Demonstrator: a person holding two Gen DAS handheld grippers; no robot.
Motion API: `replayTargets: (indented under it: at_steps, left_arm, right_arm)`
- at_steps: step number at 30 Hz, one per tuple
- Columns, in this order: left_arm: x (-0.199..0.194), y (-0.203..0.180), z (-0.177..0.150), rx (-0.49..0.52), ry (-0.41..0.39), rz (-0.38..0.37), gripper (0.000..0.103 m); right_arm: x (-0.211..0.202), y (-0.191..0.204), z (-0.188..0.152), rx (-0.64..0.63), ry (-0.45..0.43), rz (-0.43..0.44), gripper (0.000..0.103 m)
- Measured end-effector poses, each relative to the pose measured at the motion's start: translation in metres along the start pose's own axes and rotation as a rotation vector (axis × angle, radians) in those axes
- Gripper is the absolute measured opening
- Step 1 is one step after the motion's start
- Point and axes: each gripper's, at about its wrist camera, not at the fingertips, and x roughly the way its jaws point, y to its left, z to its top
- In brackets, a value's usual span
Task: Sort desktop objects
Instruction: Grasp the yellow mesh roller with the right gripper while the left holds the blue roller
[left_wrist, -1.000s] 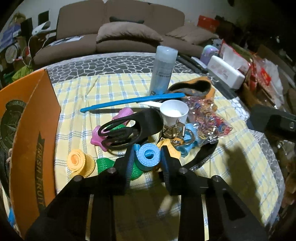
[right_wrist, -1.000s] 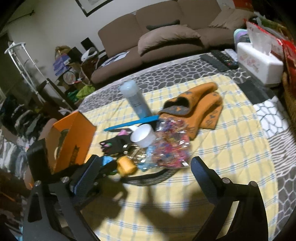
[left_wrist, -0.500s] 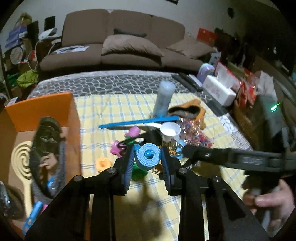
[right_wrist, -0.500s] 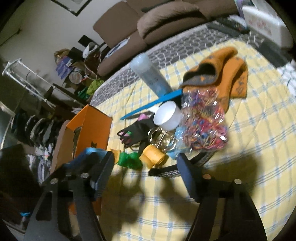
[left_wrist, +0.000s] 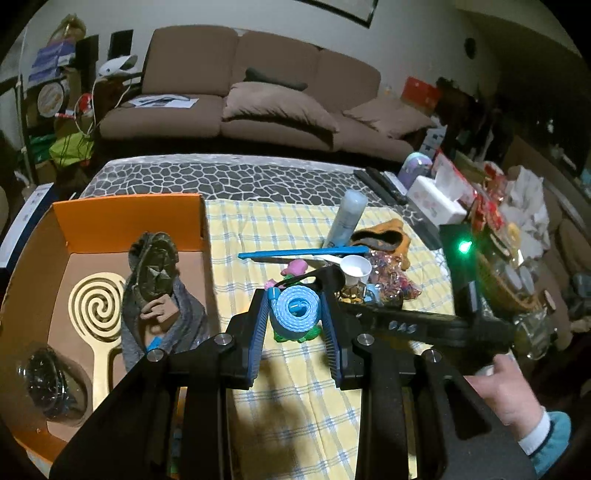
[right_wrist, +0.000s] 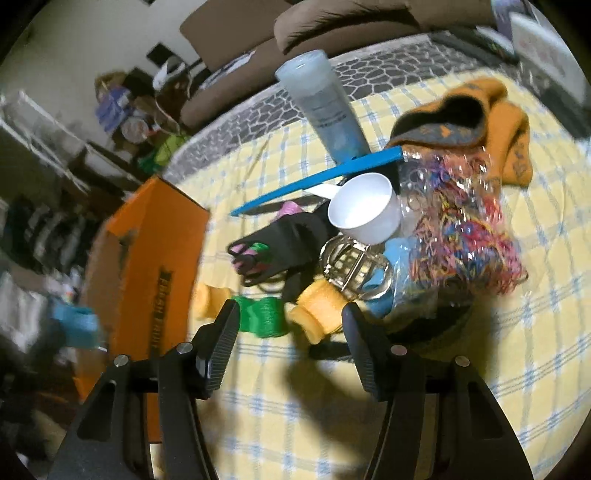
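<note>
My left gripper is shut on a light blue rolled strip and holds it above the yellow checked cloth, right of the orange cardboard box. The box holds a gold spiral paddle, a grey wrapped bundle and a dark round lid. My right gripper is open and low over the cloth, in front of a green spool and an orange spool. The pile behind has a white scoop, black scissors-like tool, metal clip, bag of coloured rubber bands, blue stick and grey-blue tube.
Orange slippers lie at the back right of the cloth. A tissue box and remote lie on the grey patterned cover beyond. A brown sofa stands behind. The box is left of the pile.
My left gripper has lifted the blue roll up and back, left toward the box. My right gripper has moved in closer to the spools and the pile.
</note>
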Motion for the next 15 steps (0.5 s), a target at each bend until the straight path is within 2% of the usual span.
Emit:
replayTargets:
  at_steps: [3, 8, 10, 12, 15]
  left_arm:
    - [-0.001, 0.007, 0.000, -0.016, -0.001, -0.006, 0.027]
    - [-0.003, 0.012, 0.000, -0.020, 0.000, -0.019, 0.027]
    - [-0.004, 0.015, 0.000, -0.018, 0.003, -0.016, 0.027]
    - [-0.004, 0.020, -0.001, -0.022, 0.008, -0.010, 0.027]
    - [-0.005, 0.029, -0.002, -0.030, 0.015, 0.001, 0.027]
  right_arm:
    - [0.006, 0.010, -0.001, -0.074, 0.002, -0.080, 0.060]
    - [0.022, 0.015, -0.007, -0.142, 0.009, -0.165, 0.060]
    - [0.028, 0.014, -0.008, -0.153, 0.017, -0.189, 0.052]
    - [0.032, 0.011, -0.008, -0.151, 0.028, -0.198, 0.034]
    - [0.032, 0.006, -0.008, -0.140, 0.029, -0.185, 0.030]
